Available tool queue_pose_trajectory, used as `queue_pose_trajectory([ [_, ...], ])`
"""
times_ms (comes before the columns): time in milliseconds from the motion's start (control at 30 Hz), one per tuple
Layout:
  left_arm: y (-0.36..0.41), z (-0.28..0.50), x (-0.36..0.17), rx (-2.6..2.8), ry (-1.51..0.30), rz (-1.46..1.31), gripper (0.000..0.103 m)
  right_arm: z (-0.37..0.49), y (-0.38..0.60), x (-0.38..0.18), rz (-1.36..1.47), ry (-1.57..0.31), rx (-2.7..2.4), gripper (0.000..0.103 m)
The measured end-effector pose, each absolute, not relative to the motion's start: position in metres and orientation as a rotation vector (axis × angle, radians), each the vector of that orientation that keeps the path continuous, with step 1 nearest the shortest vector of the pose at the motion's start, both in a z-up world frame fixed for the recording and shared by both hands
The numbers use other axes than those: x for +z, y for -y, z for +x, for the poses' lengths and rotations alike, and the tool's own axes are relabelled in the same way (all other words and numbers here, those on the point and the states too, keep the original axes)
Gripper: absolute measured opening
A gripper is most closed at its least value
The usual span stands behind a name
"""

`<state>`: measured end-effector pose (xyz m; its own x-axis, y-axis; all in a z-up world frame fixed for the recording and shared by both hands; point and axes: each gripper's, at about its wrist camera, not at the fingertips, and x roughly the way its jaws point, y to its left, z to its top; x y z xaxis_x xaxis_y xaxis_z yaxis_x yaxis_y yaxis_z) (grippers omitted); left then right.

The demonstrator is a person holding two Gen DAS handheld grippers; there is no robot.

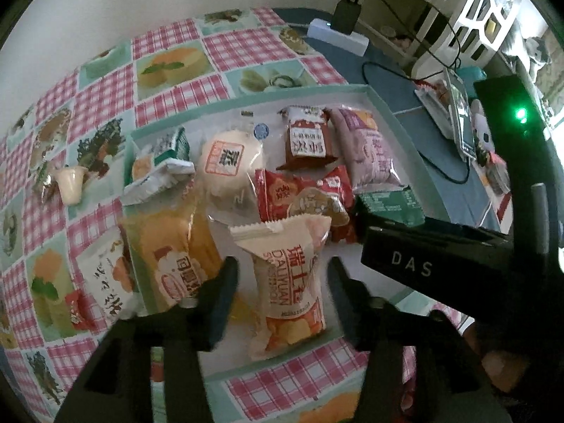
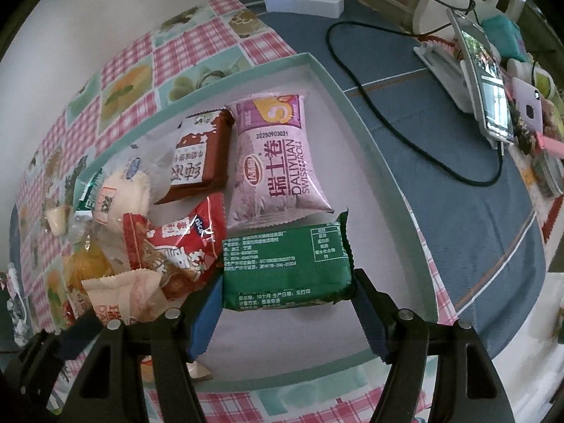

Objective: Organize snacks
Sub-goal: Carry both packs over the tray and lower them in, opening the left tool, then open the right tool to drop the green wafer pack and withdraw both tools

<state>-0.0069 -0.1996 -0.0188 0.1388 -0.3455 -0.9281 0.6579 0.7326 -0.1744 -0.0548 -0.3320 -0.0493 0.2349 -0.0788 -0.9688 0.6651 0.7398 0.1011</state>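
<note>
A shallow white tray with a mint rim (image 1: 391, 105) (image 2: 356, 120) holds several snack packs. My left gripper (image 1: 282, 271) is open, its fingers on either side of a beige Swiss roll pack (image 1: 292, 282) that lies in the tray. My right gripper (image 2: 287, 292) is shut on a green snack pack (image 2: 285, 264), held low over the tray just in front of a pink Swiss roll pack (image 2: 278, 162). The right gripper's body and the green pack (image 1: 387, 204) also show in the left wrist view. Other packs include a brown one (image 2: 201, 155), a red one (image 2: 176, 246) and a round white bun (image 1: 229, 162).
A white pack (image 1: 105, 282) and a small cream sweet (image 1: 72, 183) lie on the chequered cloth left of the tray. To the right are a blue mat (image 2: 440, 123), a black cable (image 2: 387, 123), a phone on a stand (image 2: 483, 81) and a white power strip (image 2: 303, 0).
</note>
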Motion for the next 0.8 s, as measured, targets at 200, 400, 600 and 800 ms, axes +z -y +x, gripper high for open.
queue_pose_trajectory([
  [200, 0.194, -0.002, -0.004, -0.736, -1.183, 0.299, 0.059, -0.054, 0.331, -0.041, 0.545, -1.208, -0.544, 0.074],
  [400, 0.184, 0.008, 0.001, -0.718, -1.175, 0.265, 0.069, -0.054, 0.334, -0.039, 0.555, -1.183, -0.544, 0.078],
  [600, 0.171, 0.021, 0.0, -0.681, -1.185, 0.203, 0.07, -0.052, 0.332, -0.041, 0.554, -1.175, -0.529, 0.083],
  [800, 0.145, 0.042, 0.0, -0.594, -1.18, 0.112, 0.078, -0.05, 0.33, -0.04, 0.552, -1.149, -0.517, 0.092],
])
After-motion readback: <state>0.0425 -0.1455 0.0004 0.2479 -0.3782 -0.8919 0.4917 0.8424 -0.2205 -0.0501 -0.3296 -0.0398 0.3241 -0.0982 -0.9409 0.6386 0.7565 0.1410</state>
